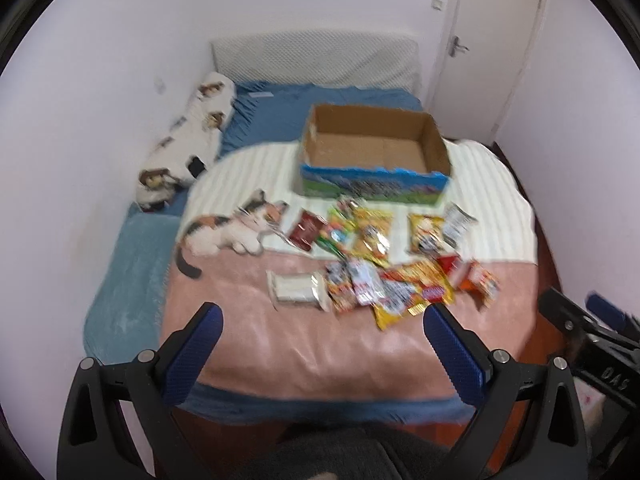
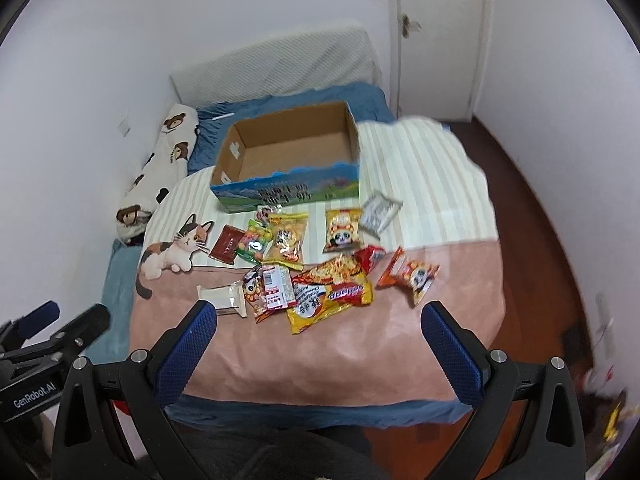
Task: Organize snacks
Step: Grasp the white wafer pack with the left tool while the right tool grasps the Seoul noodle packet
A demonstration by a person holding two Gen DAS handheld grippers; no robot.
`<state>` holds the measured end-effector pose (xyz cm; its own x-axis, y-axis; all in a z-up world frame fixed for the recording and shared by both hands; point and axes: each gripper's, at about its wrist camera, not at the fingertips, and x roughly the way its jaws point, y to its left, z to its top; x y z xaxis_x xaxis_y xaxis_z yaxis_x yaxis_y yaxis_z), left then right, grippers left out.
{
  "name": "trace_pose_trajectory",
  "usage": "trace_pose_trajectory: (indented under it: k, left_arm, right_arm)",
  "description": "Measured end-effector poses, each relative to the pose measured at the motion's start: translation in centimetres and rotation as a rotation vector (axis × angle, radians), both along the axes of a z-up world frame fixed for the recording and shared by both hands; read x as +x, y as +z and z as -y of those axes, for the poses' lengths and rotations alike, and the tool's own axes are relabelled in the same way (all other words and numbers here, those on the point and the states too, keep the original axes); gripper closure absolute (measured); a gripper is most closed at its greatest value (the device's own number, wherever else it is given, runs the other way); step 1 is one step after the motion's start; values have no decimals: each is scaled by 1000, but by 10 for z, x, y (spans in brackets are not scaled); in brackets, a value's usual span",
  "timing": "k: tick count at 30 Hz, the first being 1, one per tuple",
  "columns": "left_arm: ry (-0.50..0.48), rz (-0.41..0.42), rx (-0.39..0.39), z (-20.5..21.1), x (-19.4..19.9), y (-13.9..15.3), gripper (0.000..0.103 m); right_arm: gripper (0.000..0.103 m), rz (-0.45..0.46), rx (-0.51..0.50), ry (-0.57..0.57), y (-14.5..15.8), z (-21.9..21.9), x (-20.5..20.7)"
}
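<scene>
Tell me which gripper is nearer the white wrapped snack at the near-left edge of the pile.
Left, probably. The white wrapped snack lies ahead of the left gripper, between its open fingers. From the right gripper the snack sits off beside the left finger, so that gripper is further right.

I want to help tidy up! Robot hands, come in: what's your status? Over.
Left gripper open, right gripper open, both holding nothing. Box empty; snack packets loose on the blanket. Nothing blocking. Over.
</scene>
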<state>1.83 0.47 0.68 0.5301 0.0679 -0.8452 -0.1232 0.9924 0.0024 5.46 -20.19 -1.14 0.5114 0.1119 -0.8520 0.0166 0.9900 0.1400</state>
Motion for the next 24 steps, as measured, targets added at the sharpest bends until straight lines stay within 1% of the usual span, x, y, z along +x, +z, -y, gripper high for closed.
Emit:
trace_pose_trajectory:
  k: [2, 5, 9, 11, 13, 15, 17, 20, 23, 24]
  left_arm:
    - [19, 5, 14, -5, 12, -12, 0]
    - [56, -40, 14, -16, 38, -42, 0]
    - [85, -97, 34, -31, 64, -83, 0]
    - [92, -140, 42, -37, 74, -105, 0]
    - [102, -179, 38, -46, 85, -129, 0]
    - [107, -220, 41, -54, 93, -150, 0]
    - [104, -240, 49, -63, 100, -167, 0]
    - [58, -272, 83, -70, 112, -194, 0]
    - [-48, -285, 132, -69, 123, -221, 0]
    - [-107, -291, 163, -66, 126, -231, 0]
  right_arm:
    - [0, -42, 47, -46, -21, 9, 13]
    - [0, -132, 123, -112, -64, 20, 38]
    - [0, -271, 241, -219, -143, 34, 75]
    - [0, -347, 298, -284, -184, 38, 91]
    - [0, -389, 346, -353, -220, 38, 104]
    - [0, -416, 344, -398, -247, 30, 119]
    - [0, -440, 335, -430, -270, 20, 136]
    - [0, -484, 305, -465, -301, 5, 161]
    - [0, -543, 235, -509, -332, -7, 183]
    - [0, -560, 217, -521, -340, -10, 187]
